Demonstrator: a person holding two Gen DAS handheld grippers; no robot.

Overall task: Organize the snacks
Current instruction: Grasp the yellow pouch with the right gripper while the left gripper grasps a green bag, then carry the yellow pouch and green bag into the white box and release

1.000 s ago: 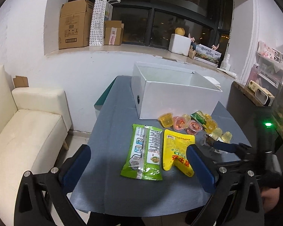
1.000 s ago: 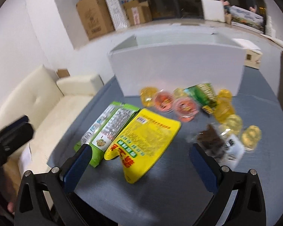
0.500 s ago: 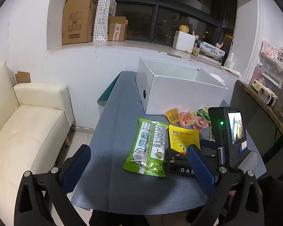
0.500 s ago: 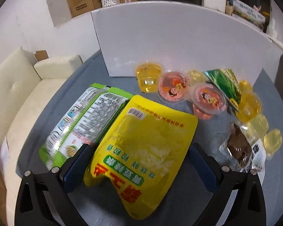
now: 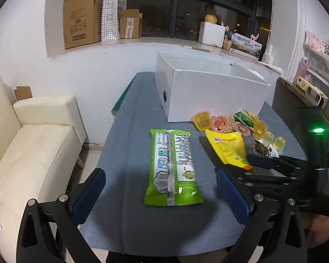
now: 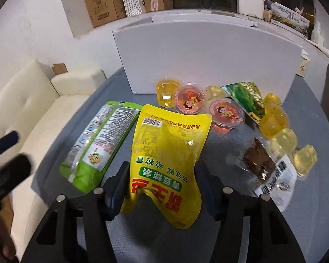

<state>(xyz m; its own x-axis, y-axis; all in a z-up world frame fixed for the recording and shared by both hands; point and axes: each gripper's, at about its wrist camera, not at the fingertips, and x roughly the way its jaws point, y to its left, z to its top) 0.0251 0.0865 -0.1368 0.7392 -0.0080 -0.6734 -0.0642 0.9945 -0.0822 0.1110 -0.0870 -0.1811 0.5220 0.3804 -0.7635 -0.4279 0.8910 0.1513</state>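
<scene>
Right gripper (image 6: 162, 184), low in the centre of its own wrist view, has its two blue-padded jaws closing on the glossy yellow plastic snack pouch (image 6: 168, 151), whose narrowed lower part sits between the pads and bulges out above and below them; the pouch's top edge with the barcode reaches toward the middle of the frame. In the left wrist view the same pouch (image 5: 228, 148) shows right of centre, tilted with its near end raised at the right gripper's black linkage (image 5: 252, 164). Left gripper (image 5: 161, 195) stands wide and released at the bottom of its frame, nothing between its blue pads, with the long green foil snack packet (image 5: 172, 167) lying flat on the grey-blue tablecloth (image 5: 129, 144) just beyond them. Behind the snacks, in the upper centre, an open white cardboard box (image 5: 208, 94) rests on the cloth. Close in front of its near wall lie a clear cup of yellow jelly (image 6: 165, 93), two pink-lidded jelly cups with cartoon print (image 6: 188, 102), a small dark green sachet (image 6: 246, 98) and a cluster of pale yellow jelly cups (image 6: 278, 131) running down the right side. Beside that cluster, at the right edge, sits a clear wrapper holding a brown snack (image 6: 260, 161). A cream sofa (image 5: 28, 144) fills the left of the frame beside the table.
</scene>
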